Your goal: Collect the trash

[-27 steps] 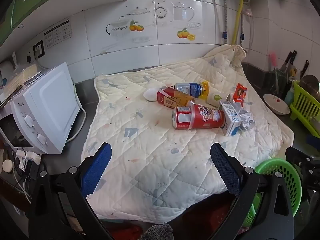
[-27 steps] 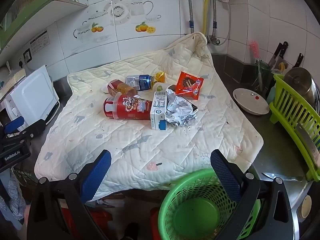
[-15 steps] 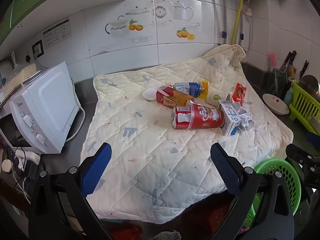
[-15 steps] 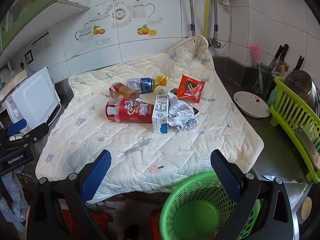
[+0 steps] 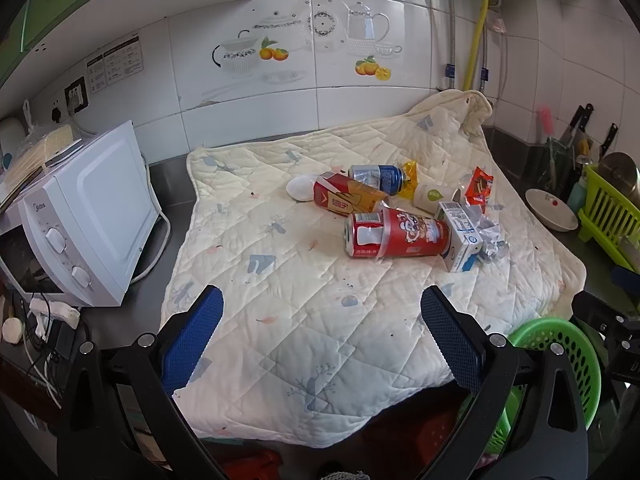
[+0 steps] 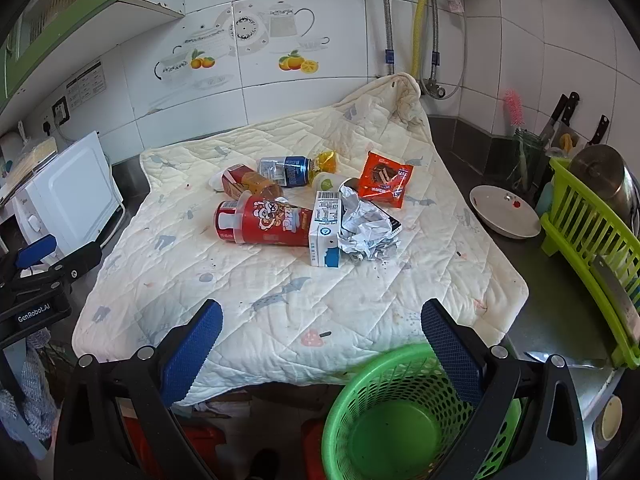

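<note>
Trash lies heaped on a cream quilted cloth (image 5: 304, 312) (image 6: 280, 304): a red snack canister (image 5: 396, 232) (image 6: 264, 222), a blue-white milk carton (image 5: 460, 236) (image 6: 325, 228), crumpled foil (image 6: 366, 232), a blue can (image 5: 376, 178) (image 6: 286, 170), an orange-red carton (image 5: 346, 198) (image 6: 248, 182) and a red wrapper (image 5: 478, 188) (image 6: 384, 180). An empty green basket (image 6: 404, 416) (image 5: 560, 356) sits below the cloth's near right corner. My left gripper (image 5: 322, 332) and right gripper (image 6: 322, 332) are both open and empty, well short of the trash.
A white microwave (image 5: 80, 216) stands left of the cloth. A white bowl (image 6: 504, 210), a green dish rack (image 6: 592, 248) with a pot, and knives (image 6: 560, 116) are on the right counter. The tiled wall lies behind.
Both grippers have drifted slightly; the right view has pulled back a little, so the trash looks smaller. Nothing was grasped and both grippers stay open.
</note>
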Available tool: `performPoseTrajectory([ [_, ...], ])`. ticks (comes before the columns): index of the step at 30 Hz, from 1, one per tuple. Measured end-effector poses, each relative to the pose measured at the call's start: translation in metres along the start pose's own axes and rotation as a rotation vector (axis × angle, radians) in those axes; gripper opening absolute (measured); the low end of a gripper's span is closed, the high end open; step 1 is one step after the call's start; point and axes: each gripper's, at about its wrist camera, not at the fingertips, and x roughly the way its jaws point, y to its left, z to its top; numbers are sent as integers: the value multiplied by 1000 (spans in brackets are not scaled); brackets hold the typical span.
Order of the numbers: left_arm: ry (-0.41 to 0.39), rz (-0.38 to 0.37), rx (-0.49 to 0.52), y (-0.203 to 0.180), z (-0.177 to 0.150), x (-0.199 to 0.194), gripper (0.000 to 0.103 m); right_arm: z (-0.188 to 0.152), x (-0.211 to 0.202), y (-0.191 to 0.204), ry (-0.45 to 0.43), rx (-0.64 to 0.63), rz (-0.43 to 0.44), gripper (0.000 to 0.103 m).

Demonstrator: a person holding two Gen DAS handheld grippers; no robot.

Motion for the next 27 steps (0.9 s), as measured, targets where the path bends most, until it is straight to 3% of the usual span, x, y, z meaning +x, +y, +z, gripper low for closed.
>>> performPoseTrajectory([
  [27,-1,-1,0,-1,6,6,98,5,9,-1,0,5,3,96],
])
